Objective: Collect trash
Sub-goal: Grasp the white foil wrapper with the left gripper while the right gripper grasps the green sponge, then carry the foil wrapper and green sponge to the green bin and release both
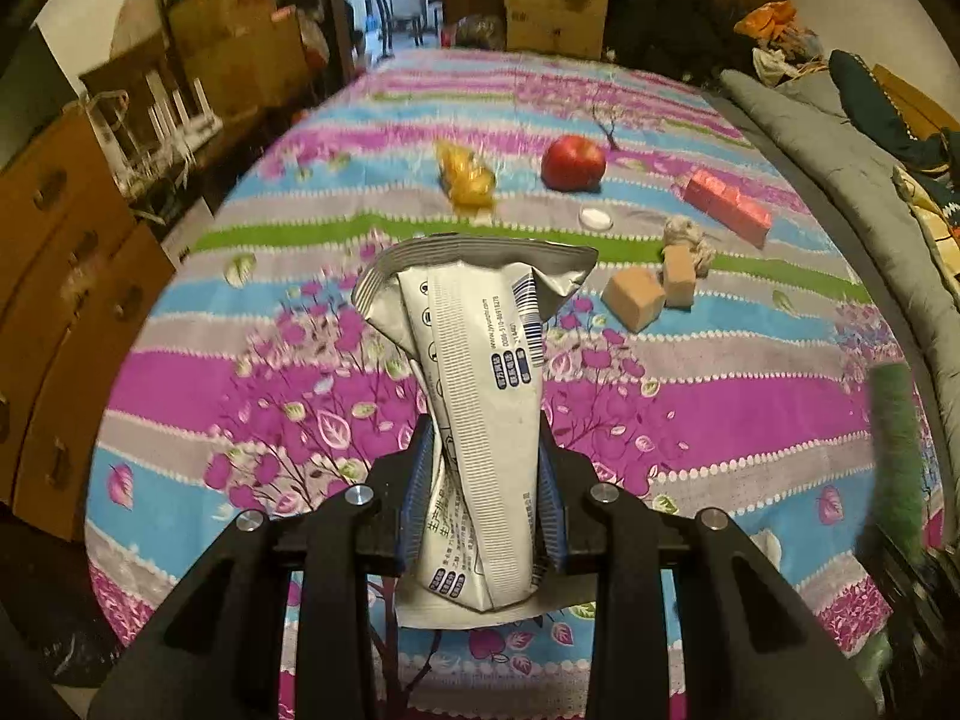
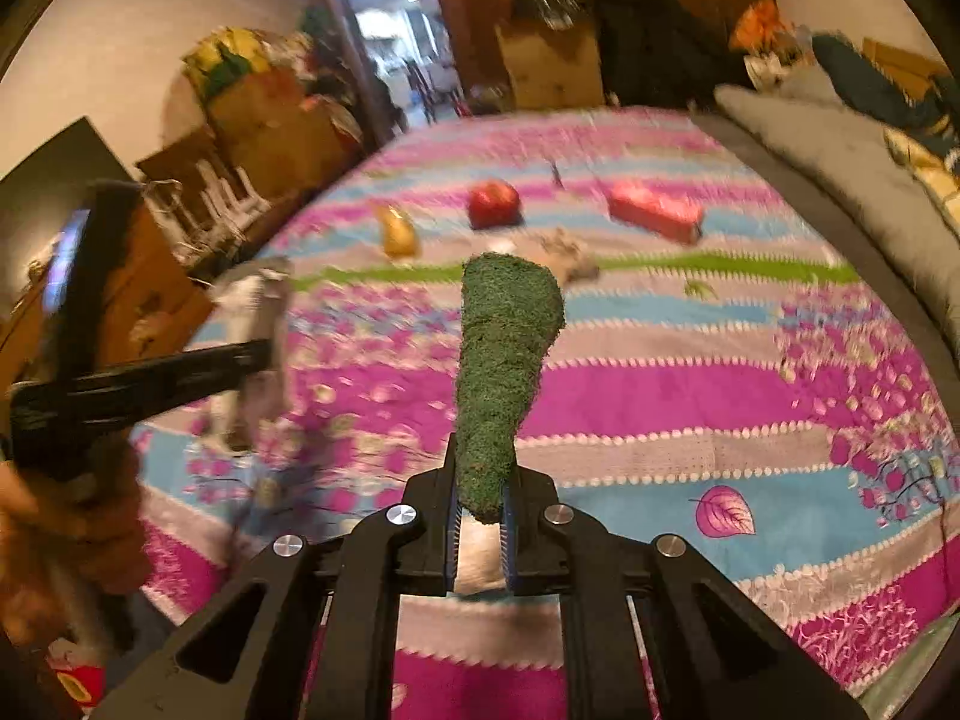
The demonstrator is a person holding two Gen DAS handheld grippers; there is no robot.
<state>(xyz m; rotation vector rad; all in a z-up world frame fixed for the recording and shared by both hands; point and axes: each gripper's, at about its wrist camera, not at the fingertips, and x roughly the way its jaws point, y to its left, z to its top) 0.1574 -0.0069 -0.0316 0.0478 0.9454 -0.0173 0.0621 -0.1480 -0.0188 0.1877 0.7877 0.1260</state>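
Our left tongs (image 1: 486, 510) are clamped on a crumpled silver wrapper (image 1: 474, 372), its printed side facing us and its open mouth flaring toward twelve o'clock, lifted above the bed (image 1: 750, 402) with its striped floral cover. Our right tongs (image 2: 480, 516) are pinched tight on the narrow end of a green, grass-textured cone (image 2: 504, 360), which widens toward twelve o'clock and is likewise held off the cover. In the right wrist view the left tongs and the hand (image 2: 60, 540) that carries them appear blurred at nine o'clock. Beyond the wrapper, lying on the cover, we see two tan blocks (image 1: 651, 291) at two o'clock with a knot of rope (image 1: 690, 240) just behind them, a red box (image 1: 729, 207) farther right, a white cap (image 1: 595, 218), a red apple (image 1: 573, 162) at one o'clock and a yellow packet (image 1: 465, 177) at twelve.
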